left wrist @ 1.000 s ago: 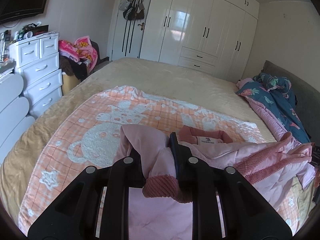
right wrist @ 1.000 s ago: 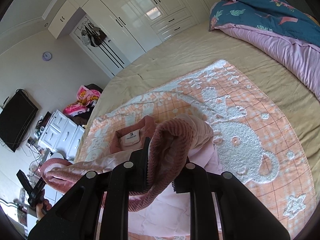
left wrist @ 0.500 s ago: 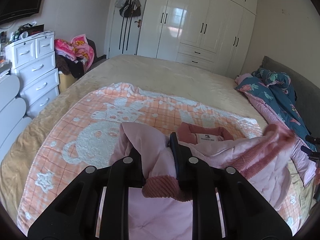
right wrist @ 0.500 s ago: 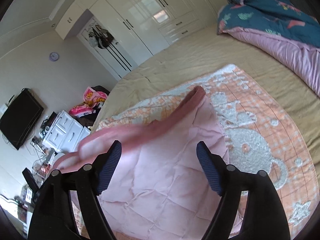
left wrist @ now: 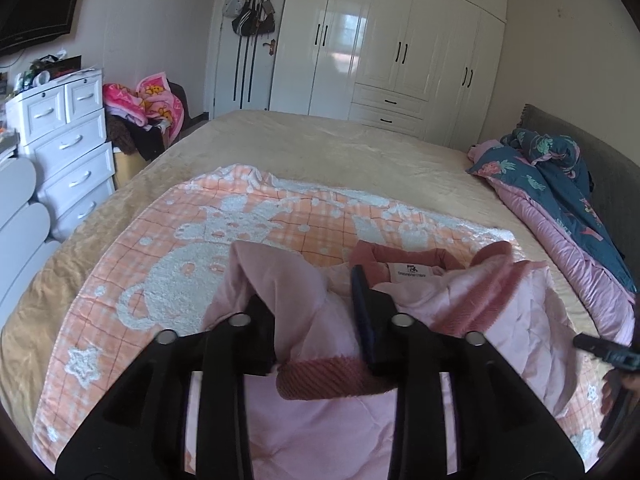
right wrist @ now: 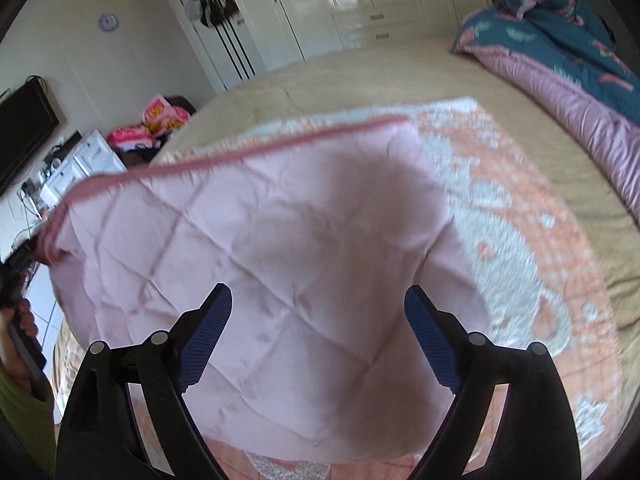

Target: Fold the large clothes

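A pink quilted jacket (left wrist: 500, 320) with darker ribbed trim lies on an orange and white bear-pattern blanket (left wrist: 192, 264) on the bed. My left gripper (left wrist: 312, 320) is shut on the jacket's sleeve near its ribbed cuff (left wrist: 328, 376) and holds it up. The collar with a white label (left wrist: 408, 272) lies just beyond. In the right wrist view the jacket (right wrist: 280, 248) lies spread and folded over, with its ribbed hem along the far edge. My right gripper (right wrist: 318, 340) is open and empty just above it.
The beige bed (left wrist: 340, 148) extends far ahead. A blue and pink quilt (left wrist: 560, 188) is piled at the right by the headboard. White drawers (left wrist: 68, 148) and a clothes pile (left wrist: 148, 108) stand at the left. White wardrobes (left wrist: 400, 48) line the far wall.
My right gripper has opened and let go of the ribbed part of the jacket, which has dropped flat over the body. My left gripper keeps its hold on the sleeve.
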Tool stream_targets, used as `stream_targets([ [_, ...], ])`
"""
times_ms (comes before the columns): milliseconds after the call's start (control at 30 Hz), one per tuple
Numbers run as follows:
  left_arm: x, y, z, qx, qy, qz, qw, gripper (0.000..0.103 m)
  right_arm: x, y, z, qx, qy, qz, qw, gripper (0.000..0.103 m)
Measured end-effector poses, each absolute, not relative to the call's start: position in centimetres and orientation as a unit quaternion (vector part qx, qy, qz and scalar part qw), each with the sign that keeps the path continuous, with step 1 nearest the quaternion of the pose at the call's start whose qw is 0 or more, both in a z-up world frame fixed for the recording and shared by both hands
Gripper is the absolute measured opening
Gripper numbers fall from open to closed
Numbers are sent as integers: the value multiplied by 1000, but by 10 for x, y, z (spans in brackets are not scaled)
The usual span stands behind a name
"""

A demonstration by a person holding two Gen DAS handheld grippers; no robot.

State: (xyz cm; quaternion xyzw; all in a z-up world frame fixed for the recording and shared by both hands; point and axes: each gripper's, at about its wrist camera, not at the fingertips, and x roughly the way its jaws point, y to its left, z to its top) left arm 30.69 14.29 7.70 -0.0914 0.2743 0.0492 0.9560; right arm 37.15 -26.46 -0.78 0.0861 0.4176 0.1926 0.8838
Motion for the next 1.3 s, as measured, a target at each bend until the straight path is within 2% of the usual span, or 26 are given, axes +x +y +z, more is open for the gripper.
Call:
stream_targets([
  [67, 306, 142, 79, -93, 275, 47, 956, 28, 368, -261, -12, 76, 418, 191, 885, 87],
  [133, 304, 141, 81, -98, 274, 38, 956, 37, 363, -261, -12, 74, 416, 191, 886, 87],
  [167, 302, 141, 83, -103, 270, 30, 957, 53, 361, -262, -11, 74, 415, 191, 887, 87],
  [200, 301, 140, 84, -105, 268, 26, 957, 61, 359, -263, -10, 73, 412, 192, 887, 87],
  [267, 298, 136, 89, -96, 262, 28, 960, 65, 356, -265, -7, 72, 408, 193, 890, 87],
  [300, 296, 133, 91, -92, 258, 29, 961, 70, 353, -267, -3, 71, 405, 192, 891, 87],
  [400, 287, 130, 103, -91, 244, 27, 965, 80, 344, -272, 7, 71, 394, 193, 896, 87],
  [533, 274, 134, 119, -101, 227, 29, 968, 88, 327, -282, 29, 72, 368, 192, 907, 89],
  [667, 255, 141, 132, -106, 214, 35, 970, 93, 304, -293, 51, 71, 336, 192, 919, 93],
  [967, 213, 149, 142, -103, 209, 55, 971, 94, 249, -315, 92, 55, 271, 177, 945, 97],
  [1300, 179, 157, 107, -97, 249, 79, 960, 94, 217, -328, 92, 32, 258, 164, 952, 98],
])
